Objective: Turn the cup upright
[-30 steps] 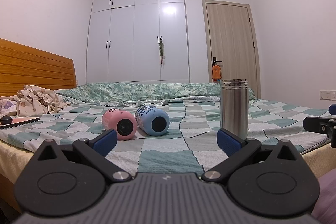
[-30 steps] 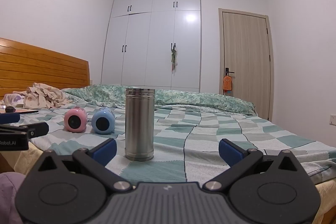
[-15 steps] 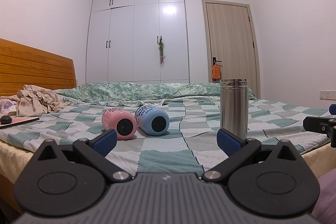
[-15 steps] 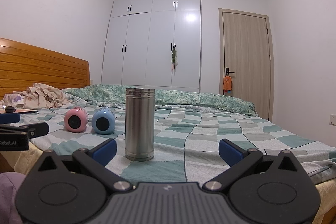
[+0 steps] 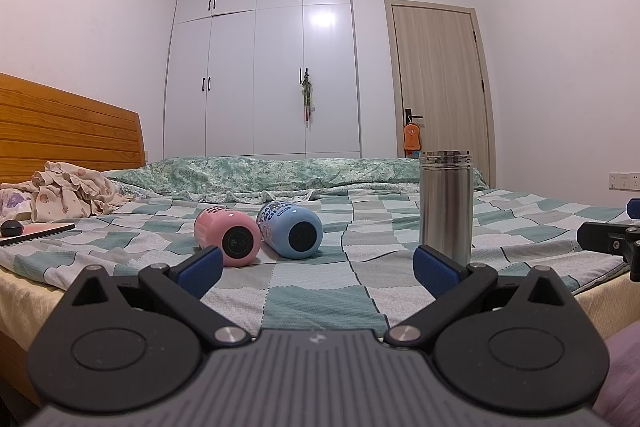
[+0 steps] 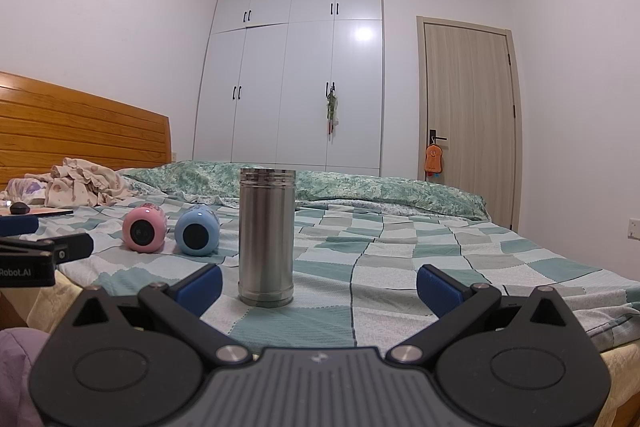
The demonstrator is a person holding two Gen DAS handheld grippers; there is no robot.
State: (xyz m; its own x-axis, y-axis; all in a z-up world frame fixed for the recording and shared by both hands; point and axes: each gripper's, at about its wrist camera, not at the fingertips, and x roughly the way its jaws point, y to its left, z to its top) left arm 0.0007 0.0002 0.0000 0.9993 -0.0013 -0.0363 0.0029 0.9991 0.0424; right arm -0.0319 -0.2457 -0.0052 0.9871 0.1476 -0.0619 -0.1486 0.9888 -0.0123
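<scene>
A pink cup [image 5: 228,237] and a blue cup [image 5: 291,230] lie on their sides, side by side on the checked bedspread, bases toward me. They also show in the right wrist view, pink [image 6: 144,235] and blue [image 6: 197,235]. A steel cup [image 5: 445,205] stands upright to their right; in the right wrist view it [image 6: 266,237] stands close in front, left of centre. My left gripper [image 5: 318,267] is open and empty, short of the lying cups. My right gripper [image 6: 318,285] is open and empty, just short of the steel cup.
The bed [image 5: 360,291] has a wooden headboard [image 5: 68,131] at left, crumpled clothes [image 5: 68,193] and a flat tablet with a dark round object [image 5: 24,229] near it. A folded green quilt [image 5: 280,173] lies at the far edge. Wardrobe and door stand behind.
</scene>
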